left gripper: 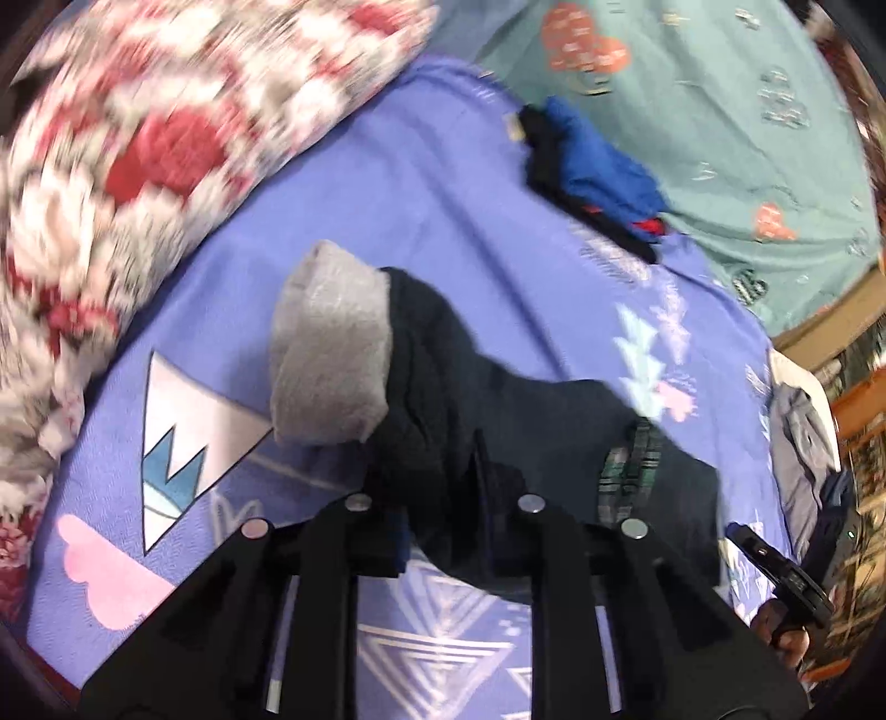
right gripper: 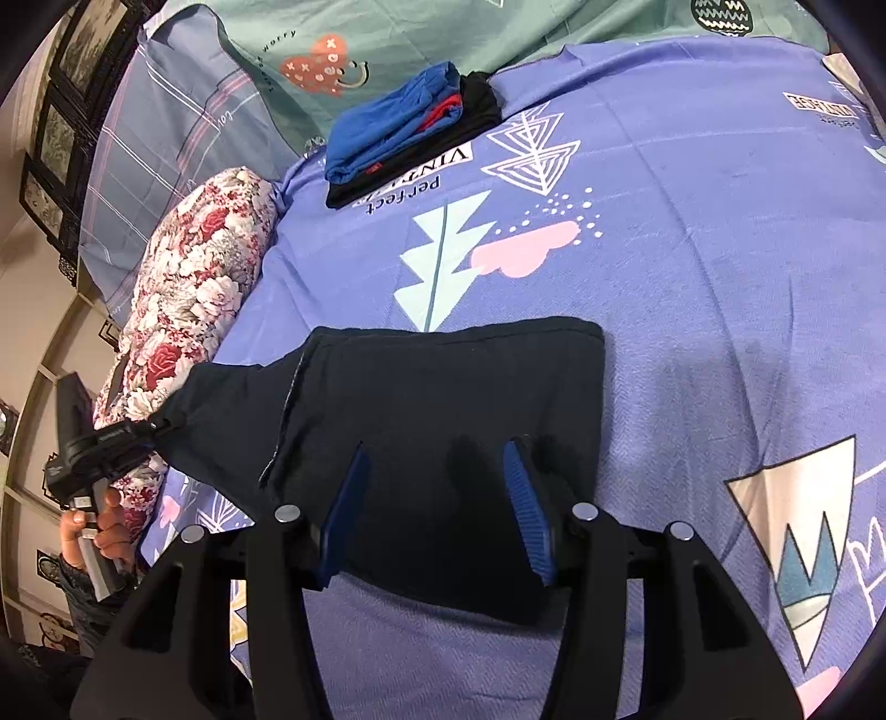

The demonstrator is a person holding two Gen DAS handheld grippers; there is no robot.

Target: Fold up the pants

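Grey cuff [left gripper: 329, 346] only in left view (left jaws clamping dark pants [right gripper: 443, 399]); right jaws spread apart.

A purple patterned bedsheet [right gripper: 692, 232] covers the bed; a stack of folded blue and black clothes [right gripper: 410, 133] lies on it near a green sheet [right gripper: 421, 33], with a floral pillow [right gripper: 194, 277] alongside

You're working on a bed [right gripper: 692, 232] with a purple patterned sheet, a teal blanket [right gripper: 421, 33] behind it, a floral bolster [right gripper: 194, 288] along one side, and dark framed pictures [right gripper: 61, 111] on the beige wall.
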